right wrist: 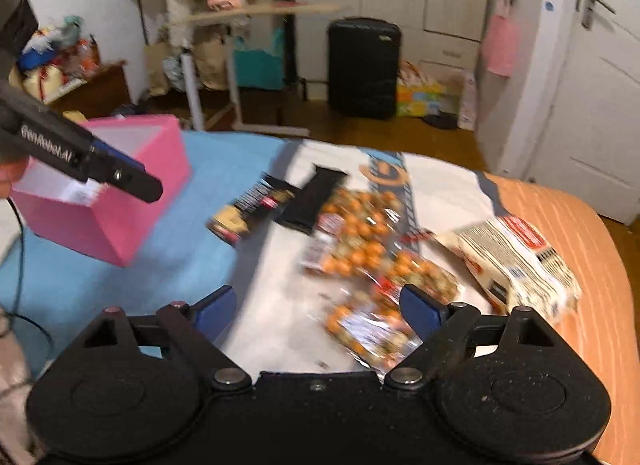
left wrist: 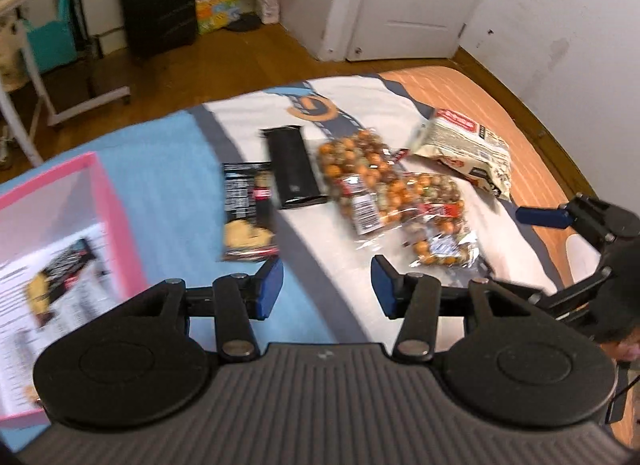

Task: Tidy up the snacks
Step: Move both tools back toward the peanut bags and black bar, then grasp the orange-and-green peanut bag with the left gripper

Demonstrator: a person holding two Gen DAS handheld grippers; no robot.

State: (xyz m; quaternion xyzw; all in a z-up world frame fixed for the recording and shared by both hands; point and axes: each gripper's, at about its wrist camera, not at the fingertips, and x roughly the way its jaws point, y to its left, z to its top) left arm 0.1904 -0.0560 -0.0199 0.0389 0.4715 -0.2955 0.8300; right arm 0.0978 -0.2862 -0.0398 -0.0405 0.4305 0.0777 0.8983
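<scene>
Progress: partly done, by my reading. At the left edge of the bed sits the pink rigid cardboard box (left wrist: 120, 225), square-walled with a white inside; one dark snack packet (left wrist: 60, 269) already lies in it on a printed white sheet, as far as the blur lets me tell. Everything else is still out on the bedspread (left wrist: 168, 193), a soft printed cloth in blue, white and grey with an orange panel toward the right edge. Next, right of the box: a black glossy foil pouch with a yellow snack picture (left wrist: 248, 213), flat and crinkly. Touching its upper right corner, a plain black oblong wrapper (left wrist: 294, 169), smooth and stiff-looking. Then two clear crackly plastic bags of orange and brown coated balls (left wrist: 360, 177), lumpy, overlapping one another near the middle; a third such bag (right wrist: 372, 325) lies nearest me. Farthest right, a cream puffy pillow bag with a red label (left wrist: 468, 149), near the orange panel. So at least five items are left, one boxed. My left tongs (left wrist: 326, 285) hang partly open above the cloth, nothing between the blue pads. My right tongs (right wrist: 318, 307) stand wide open, empty, over the nearest ball bag, not touching it that I can see.
</scene>
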